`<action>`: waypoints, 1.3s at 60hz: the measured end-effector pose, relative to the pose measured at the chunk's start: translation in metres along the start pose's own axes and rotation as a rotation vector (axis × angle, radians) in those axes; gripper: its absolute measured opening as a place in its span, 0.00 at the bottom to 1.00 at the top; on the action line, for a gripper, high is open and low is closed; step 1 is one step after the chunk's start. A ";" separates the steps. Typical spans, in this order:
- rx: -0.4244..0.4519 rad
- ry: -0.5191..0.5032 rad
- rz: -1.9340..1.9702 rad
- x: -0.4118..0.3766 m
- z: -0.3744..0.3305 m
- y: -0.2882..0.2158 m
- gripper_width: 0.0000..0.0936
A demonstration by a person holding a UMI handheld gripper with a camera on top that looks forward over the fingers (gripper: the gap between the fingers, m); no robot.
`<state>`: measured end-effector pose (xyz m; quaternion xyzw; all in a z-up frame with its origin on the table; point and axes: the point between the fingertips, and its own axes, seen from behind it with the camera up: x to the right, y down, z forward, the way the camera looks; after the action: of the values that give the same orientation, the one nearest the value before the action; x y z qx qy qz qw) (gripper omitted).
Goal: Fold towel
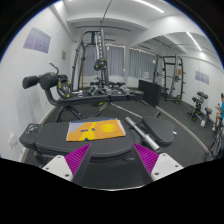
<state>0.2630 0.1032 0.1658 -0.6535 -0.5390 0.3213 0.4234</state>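
An orange towel (95, 129) with yellow and blue markings lies flat on a dark bench surface (50, 135), just beyond my fingers. My gripper (112, 160) is open and empty, its magenta pads (76, 160) spread wide at either side, short of the towel's near edge. Nothing stands between the fingers.
A silver dumbbell or bar (150, 131) lies to the right of the towel. A weight machine (95, 60) and padded bench (45, 85) stand beyond, with racks (170, 75) at the far right. A person (204, 105) stands at the far right.
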 end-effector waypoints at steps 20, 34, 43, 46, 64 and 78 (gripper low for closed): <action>-0.012 -0.182 -0.070 -0.133 0.025 0.002 0.90; -0.036 -0.296 -0.112 -0.224 0.061 0.019 0.91; -0.039 -0.296 -0.126 -0.257 0.114 0.021 0.92; -0.039 -0.289 -0.120 -0.266 0.139 0.018 0.92; -0.141 -0.181 -0.185 -0.279 0.312 0.048 0.92; -0.113 -0.149 -0.195 -0.280 0.334 0.039 0.17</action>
<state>-0.0722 -0.1035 -0.0250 -0.5952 -0.6472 0.2955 0.3737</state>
